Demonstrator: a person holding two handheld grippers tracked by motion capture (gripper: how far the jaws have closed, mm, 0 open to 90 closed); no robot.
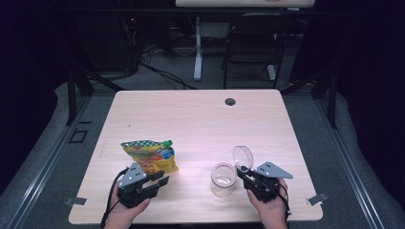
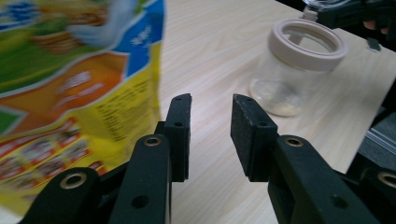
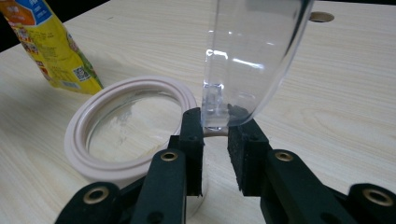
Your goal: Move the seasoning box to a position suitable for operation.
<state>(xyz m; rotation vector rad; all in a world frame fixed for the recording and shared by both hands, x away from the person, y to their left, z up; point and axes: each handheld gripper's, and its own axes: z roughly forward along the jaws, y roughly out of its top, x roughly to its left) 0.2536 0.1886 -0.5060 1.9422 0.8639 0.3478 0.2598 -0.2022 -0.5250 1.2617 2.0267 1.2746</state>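
Right gripper holds the lid up

Now the right gripper [image 1: 244,172] pinches the clear lid [image 1: 242,156] upright over the jar [image 1: 223,180], near the table's [image 1: 200,119] front edge. Left gripper [image 1: 160,182] sits unclenched, holding nothing, just beside the snack bag [image 1: 150,156] at front left.

table [image 1: 191,119] | grommet hole [image 1: 230,101]; black chair [image 1: 253,43] behind; white desk leg [image 1: 197,47]

You have one yellow, printed plastic snack bag [image 1: 150,156], one clear glass jar [image 1: 223,179] with a beige rim, one clear domed plastic lid [image 1: 242,156] — and two black two-jaw grippers, left gripper [image 1: 160,182] and right gripper [image 1: 242,172].
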